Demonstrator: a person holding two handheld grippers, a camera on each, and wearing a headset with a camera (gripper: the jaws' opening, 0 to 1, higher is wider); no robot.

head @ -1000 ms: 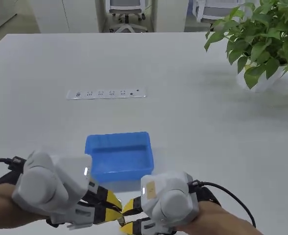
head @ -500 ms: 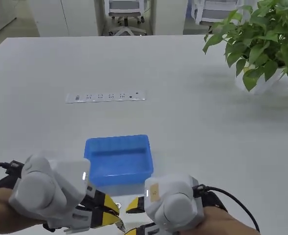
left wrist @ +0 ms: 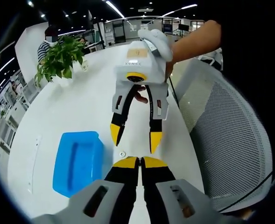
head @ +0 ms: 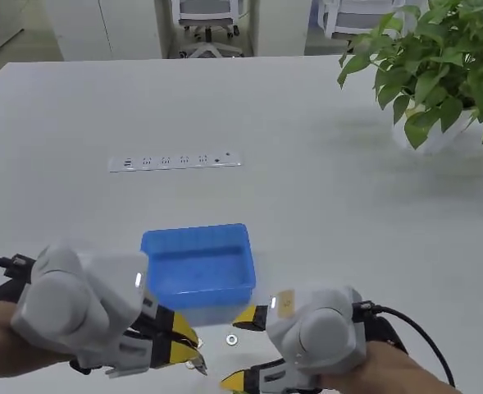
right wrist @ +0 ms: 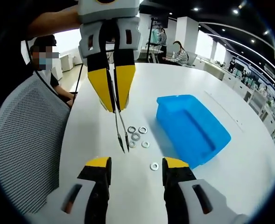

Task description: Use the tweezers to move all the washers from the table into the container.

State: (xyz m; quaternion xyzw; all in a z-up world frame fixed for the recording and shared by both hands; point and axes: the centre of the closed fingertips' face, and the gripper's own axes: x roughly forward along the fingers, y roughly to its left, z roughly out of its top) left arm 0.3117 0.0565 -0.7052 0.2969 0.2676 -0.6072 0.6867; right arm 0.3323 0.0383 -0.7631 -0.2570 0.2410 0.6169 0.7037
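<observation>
My left gripper [head: 184, 345] is shut on thin metal tweezers [right wrist: 119, 133], whose tips [head: 200, 367] point down at the table. Several small metal washers [right wrist: 135, 136] lie in a loose group just beyond the tips, one more washer [right wrist: 154, 166] sits nearer my right jaws, and a washer [head: 231, 339] also lies in front of the container. The blue container [head: 198, 264] stands just behind them. My right gripper [head: 234, 348] faces the left one, open, with nothing between its jaws. In the left gripper view my own jaws [left wrist: 140, 162] are closed together and the right gripper [left wrist: 134, 143] stands open above a washer [left wrist: 122, 154].
A white power strip [head: 175, 161] lies farther back on the white table [head: 323, 205]. A potted plant [head: 438, 74] stands at the far right. A mesh office chair [right wrist: 25, 135] is beside the table's near edge. Office chairs stand beyond the far edge.
My right gripper has drawn back to the right, away from the left jaws, and its jaws stand wider apart. A washer now shows on the table between the grippers.
</observation>
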